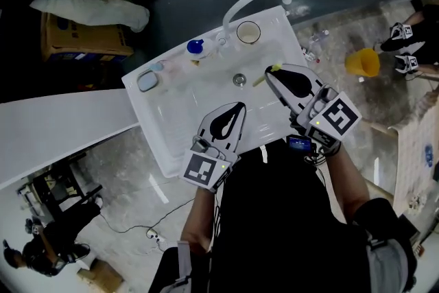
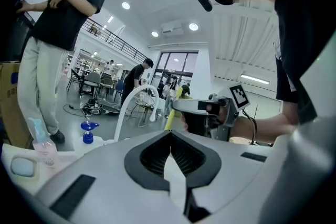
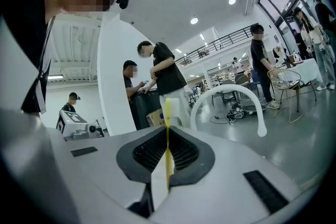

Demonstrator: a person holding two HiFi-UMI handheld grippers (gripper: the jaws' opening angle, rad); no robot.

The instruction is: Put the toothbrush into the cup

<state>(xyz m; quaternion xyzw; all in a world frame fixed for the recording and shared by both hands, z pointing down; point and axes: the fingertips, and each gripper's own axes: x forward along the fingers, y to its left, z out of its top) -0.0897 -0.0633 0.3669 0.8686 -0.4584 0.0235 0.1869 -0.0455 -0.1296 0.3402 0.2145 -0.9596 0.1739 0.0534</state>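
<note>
— Where's the slim yellow toothbrush?
— Pinched in the right tool, jaws nearly together on its handle, above the white plastic basin, apart from the round white cup.
— The left tool?
— Closed, empty, over the basin's near side.

White sink basin under my claws.
I see the basin carrying a drain just ahead of my left claw, a cup on the far rim beyond my right claw, and a blue-capped bottle and pale dish left of both.
</note>
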